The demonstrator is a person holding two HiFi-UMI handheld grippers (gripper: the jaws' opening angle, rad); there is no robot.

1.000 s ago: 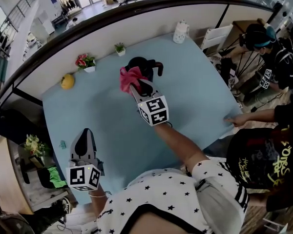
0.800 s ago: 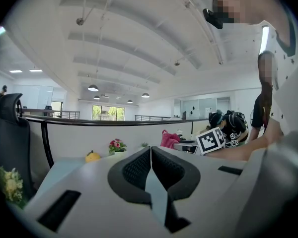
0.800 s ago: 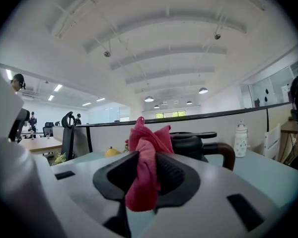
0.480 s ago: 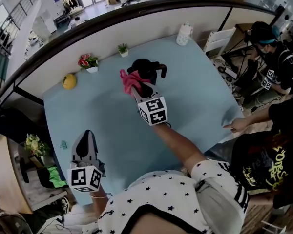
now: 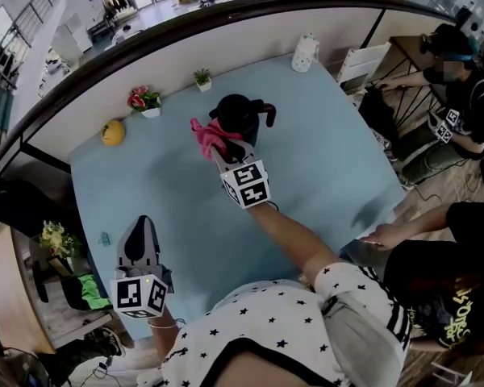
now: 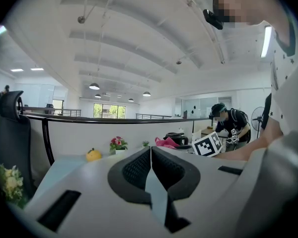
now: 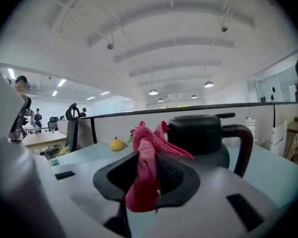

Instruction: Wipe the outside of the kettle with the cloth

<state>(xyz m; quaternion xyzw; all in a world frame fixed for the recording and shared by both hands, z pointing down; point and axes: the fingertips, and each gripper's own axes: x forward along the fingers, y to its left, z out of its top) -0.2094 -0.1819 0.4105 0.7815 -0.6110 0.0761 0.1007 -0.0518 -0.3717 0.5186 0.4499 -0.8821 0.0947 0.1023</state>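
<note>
Right gripper view: jaws tight on cloth (image 7: 145, 175)

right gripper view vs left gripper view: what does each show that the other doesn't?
Only the right gripper view: the right gripper with its jaws shut on the pink cloth, and the kettle's handle close up. Only the left gripper view: the left gripper with its jaws together and nothing between them, and the right gripper's marker cube. Both: the black kettle, the cloth, the yellow fruit.
</note>
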